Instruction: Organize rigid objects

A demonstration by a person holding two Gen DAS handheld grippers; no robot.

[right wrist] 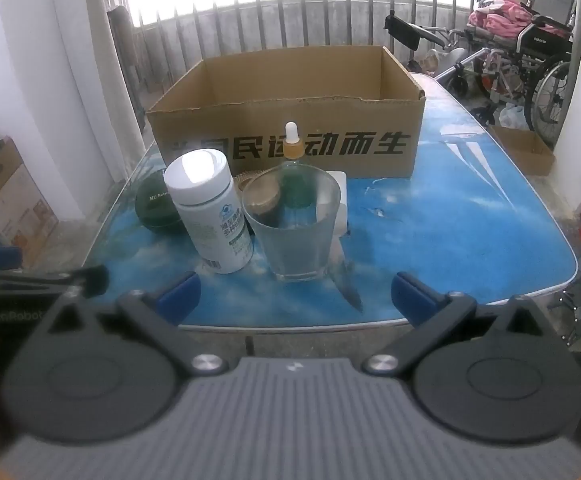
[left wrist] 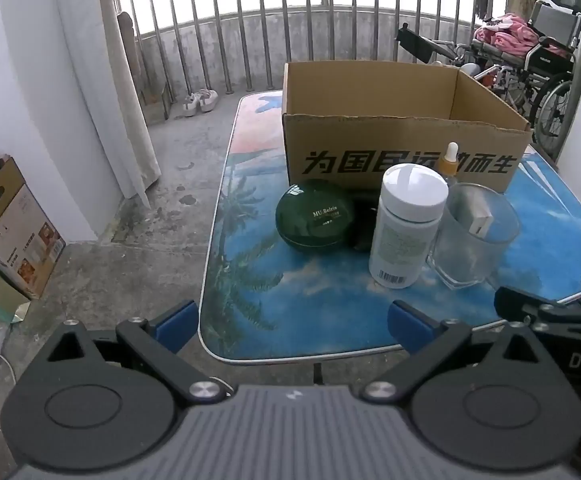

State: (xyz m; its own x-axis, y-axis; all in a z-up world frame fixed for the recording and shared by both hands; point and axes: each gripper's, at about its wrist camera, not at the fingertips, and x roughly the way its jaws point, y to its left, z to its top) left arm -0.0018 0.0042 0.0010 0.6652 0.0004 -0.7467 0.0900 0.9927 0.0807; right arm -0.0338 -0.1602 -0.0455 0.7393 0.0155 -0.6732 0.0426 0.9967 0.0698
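Dark object [left wrist: 364, 220] behind bottle [left wrist: 406, 226]

Wheelchair [left wrist: 546, 56], shoes [left wrist: 200, 101], floor carton [left wrist: 10, 236]

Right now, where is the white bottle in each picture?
Left wrist: the white bottle stands right of centre, between the green case and the glass.
Right wrist: it stands left of centre, left of the glass.
Shared landmark: the box behind it.

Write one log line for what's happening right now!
left gripper: open, empty | right gripper: open, empty | white bottle, glass: on table | cardboard box: behind
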